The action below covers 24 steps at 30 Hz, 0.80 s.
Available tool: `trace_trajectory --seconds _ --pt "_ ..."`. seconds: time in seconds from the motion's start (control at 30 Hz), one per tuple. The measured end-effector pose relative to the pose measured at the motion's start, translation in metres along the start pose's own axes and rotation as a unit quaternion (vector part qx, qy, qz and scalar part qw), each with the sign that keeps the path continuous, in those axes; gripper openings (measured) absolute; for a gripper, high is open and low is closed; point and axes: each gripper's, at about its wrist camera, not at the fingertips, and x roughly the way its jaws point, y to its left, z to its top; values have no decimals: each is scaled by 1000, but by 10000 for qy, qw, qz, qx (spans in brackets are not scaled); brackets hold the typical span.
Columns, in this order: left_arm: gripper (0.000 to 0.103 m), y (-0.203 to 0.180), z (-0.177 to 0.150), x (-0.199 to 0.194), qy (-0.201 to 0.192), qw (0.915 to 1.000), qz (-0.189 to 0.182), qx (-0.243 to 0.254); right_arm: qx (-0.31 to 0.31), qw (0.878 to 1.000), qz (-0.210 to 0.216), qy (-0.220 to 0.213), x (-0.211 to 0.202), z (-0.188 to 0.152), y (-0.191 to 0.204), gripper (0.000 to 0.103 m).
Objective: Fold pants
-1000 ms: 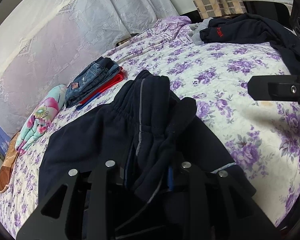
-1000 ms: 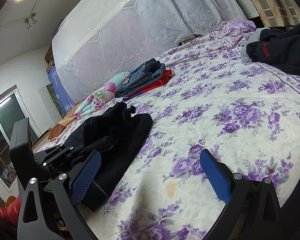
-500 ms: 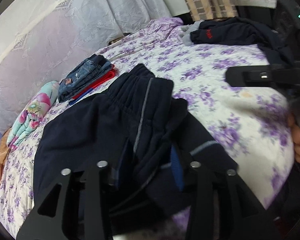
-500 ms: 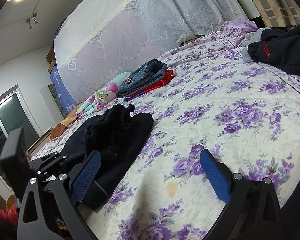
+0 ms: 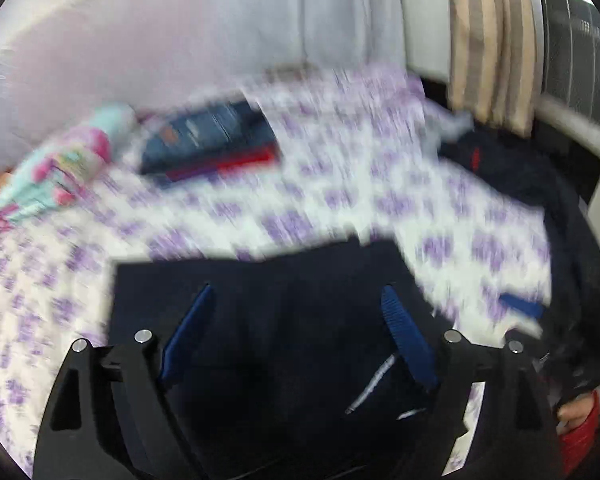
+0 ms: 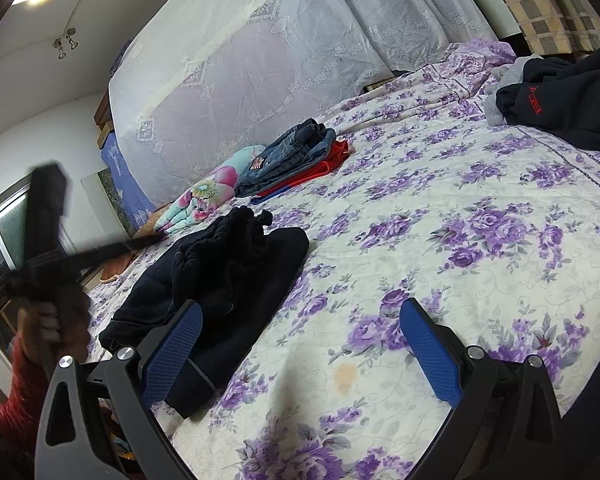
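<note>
Dark navy pants [image 6: 228,276] lie folded in a bunched heap on the flowered bed, left of centre in the right wrist view. In the blurred left wrist view they [image 5: 284,320] lie under and between my fingers. My left gripper [image 5: 296,300] is open and holds nothing; in the right wrist view it shows lifted at the far left [image 6: 48,240], blurred. My right gripper [image 6: 300,324] is open and empty, low over the bed's front edge, its left finger next to the pants.
A stack of folded jeans and red clothes [image 6: 296,156] lies mid-bed beside a rolled floral blanket [image 6: 204,196]. Unfolded dark clothes [image 6: 568,96] are piled at the far right. A lace-covered headboard [image 6: 260,60] stands behind. The bedspread [image 6: 460,220] spreads to the right.
My left gripper has opened and let go of the pants, then swung up and away fast. The pants now lie on the bed. My right gripper has hardly moved.
</note>
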Motion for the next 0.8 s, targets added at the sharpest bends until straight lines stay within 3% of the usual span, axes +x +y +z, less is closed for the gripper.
trace_trajectory --seconds 0.1,0.17,0.27,0.33,0.43,0.47,0.53,0.6,0.7,0.73,0.8 --pt "87 -14 -19 16 -82 9997 -54 225 182 9995 -271 -48 -1 2 1 99" --pt "89 -7 -24 14 -204 9997 -127 33 67 9988 -477 -48 2 1 17 100" --pt "89 25 -22 1 -223 9961 -534 -673 -231 9993 -219 196 18 -3 47 100" --pt "89 46 -18 -10 -310 9939 -513 -925 -372 9990 -115 236 30 1 62 99" --pt "89 55 -19 -19 -326 9957 -241 -829 -200 9978 190 602 63 13 73 99" --pt "89 53 -21 -18 -299 9967 -151 -740 -121 9971 291 691 68 14 71 95" --pt "89 49 -28 -12 -222 9984 -10 -521 -58 9953 378 892 86 16 74 58" --pt "89 43 -35 -6 -160 9992 162 -318 -188 9945 210 1013 96 15 79 51" --pt "89 42 -34 -8 -220 9992 233 -231 -553 9962 124 665 74 20 93 30" --pt "89 42 -33 -14 -296 9991 168 -238 -547 9966 265 565 62 24 98 23" --pt "89 37 -30 -27 -470 9987 99 -149 -556 9957 525 520 44 28 105 21"
